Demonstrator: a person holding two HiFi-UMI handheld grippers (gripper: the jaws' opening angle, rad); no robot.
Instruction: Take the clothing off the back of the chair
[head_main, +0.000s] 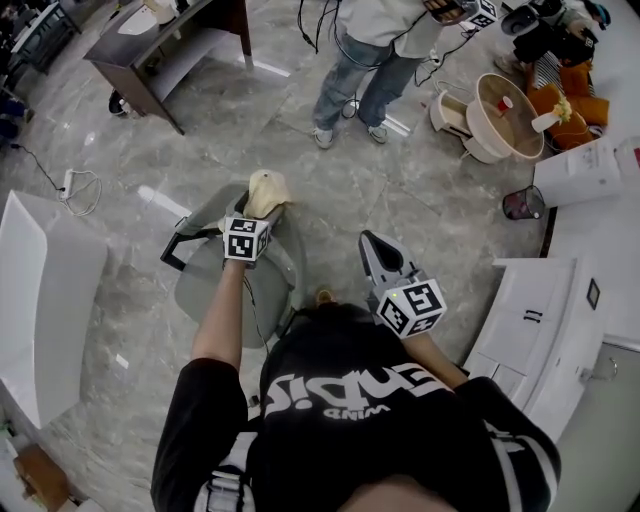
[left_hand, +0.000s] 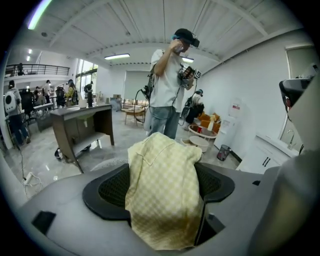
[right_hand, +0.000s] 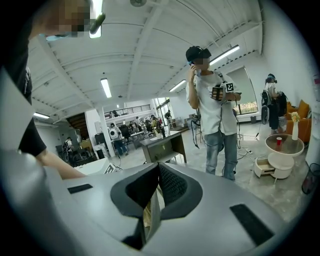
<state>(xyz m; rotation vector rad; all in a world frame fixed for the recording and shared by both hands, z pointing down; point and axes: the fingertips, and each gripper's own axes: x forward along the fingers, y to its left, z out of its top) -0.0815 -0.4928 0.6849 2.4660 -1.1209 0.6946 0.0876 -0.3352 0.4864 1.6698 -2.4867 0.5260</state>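
Observation:
A pale yellow checked garment (head_main: 266, 190) is bunched in my left gripper (head_main: 260, 208), just above the grey office chair (head_main: 205, 285) and its black armrest (head_main: 183, 246). In the left gripper view the garment (left_hand: 162, 187) drapes over the closed jaws of the left gripper (left_hand: 165, 167) and hides the fingertips. My right gripper (head_main: 372, 242) is held right of the chair, apart from the cloth, with its jaws shut. In the right gripper view the right gripper (right_hand: 157, 172) has its pads pressed together and nothing clearly held.
A person in jeans (head_main: 368, 70) stands beyond the chair, holding grippers. A dark desk (head_main: 160, 45) is far left, a white table (head_main: 45, 290) at left, and white cabinets (head_main: 540, 320) at right. A black bin (head_main: 522, 203), round white tables (head_main: 505, 115) and a floor cable (head_main: 78, 185) lie around.

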